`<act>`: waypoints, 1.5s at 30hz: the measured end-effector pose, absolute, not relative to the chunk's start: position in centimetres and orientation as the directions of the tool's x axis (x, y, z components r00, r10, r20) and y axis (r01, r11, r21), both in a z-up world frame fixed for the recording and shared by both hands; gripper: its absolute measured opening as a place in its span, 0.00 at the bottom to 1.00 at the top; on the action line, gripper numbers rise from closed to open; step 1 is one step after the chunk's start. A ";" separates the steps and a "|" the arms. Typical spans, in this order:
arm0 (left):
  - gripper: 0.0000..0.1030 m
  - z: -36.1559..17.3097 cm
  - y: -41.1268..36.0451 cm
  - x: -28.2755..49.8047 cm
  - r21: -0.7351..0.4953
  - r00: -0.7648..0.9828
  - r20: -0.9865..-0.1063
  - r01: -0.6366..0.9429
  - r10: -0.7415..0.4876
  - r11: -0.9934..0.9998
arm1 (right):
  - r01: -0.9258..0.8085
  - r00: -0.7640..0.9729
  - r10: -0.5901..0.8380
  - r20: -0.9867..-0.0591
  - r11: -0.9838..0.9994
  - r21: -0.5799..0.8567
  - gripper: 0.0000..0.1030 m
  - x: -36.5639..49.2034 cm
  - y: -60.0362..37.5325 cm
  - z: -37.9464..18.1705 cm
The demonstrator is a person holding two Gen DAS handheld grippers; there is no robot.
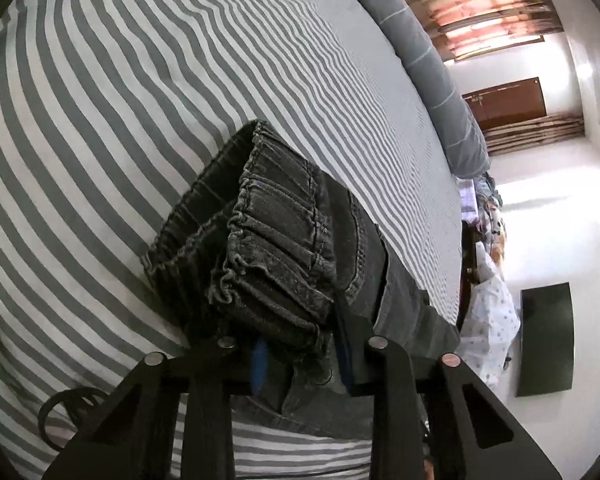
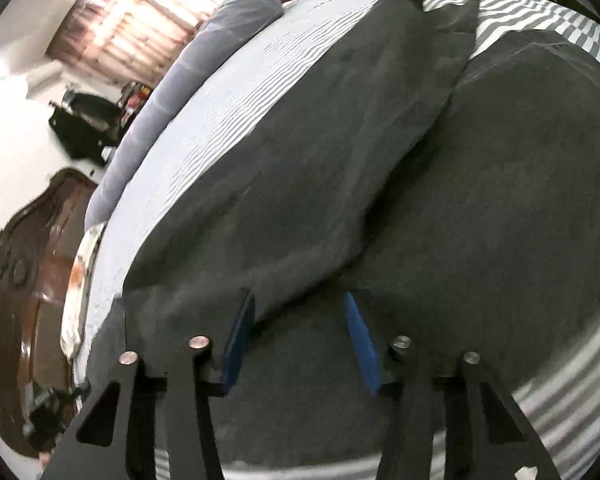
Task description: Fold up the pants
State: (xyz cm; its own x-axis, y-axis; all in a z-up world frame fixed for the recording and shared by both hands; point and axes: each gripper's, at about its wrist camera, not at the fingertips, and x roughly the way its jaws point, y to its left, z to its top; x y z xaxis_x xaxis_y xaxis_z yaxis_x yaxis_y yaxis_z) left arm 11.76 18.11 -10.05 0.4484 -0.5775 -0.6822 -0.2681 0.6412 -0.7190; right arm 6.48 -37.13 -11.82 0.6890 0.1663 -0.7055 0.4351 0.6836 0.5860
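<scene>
Dark grey denim pants lie on a grey-and-white striped bed sheet. In the left wrist view the gathered elastic waistband is bunched up between the blue pads, and my left gripper is shut on it. The right wrist view shows the two pant legs spread across the bed, one lying partly over the other. My right gripper is low over the cloth near the crease between the legs. Its blue pads stand apart and the fabric between them lies flat.
A long grey bolster runs along the bed's far edge. Beyond it are a white wall, a dark screen and piled cloth. A carved brown wooden bed end stands at the left of the right wrist view.
</scene>
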 end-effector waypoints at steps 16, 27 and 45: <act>0.23 -6.7 15.8 13.5 -0.622 0.436 -0.740 -0.154 -0.513 0.767 | 0.489 0.721 0.059 -0.691 0.664 0.566 0.04 8.0 -41.1 -9.4; 0.23 -6.1 14.3 14.2 -0.451 0.312 -0.833 0.098 -0.458 0.887 | 0.475 0.707 -0.018 -0.707 0.752 0.457 0.03 1.0 -38.9 -4.5; 0.38 -7.9 11.6 9.6 -0.152 0.402 -0.885 0.225 -0.234 0.962 | 0.545 0.609 0.084 -0.789 0.678 0.493 0.08 -0.4 -39.5 -12.2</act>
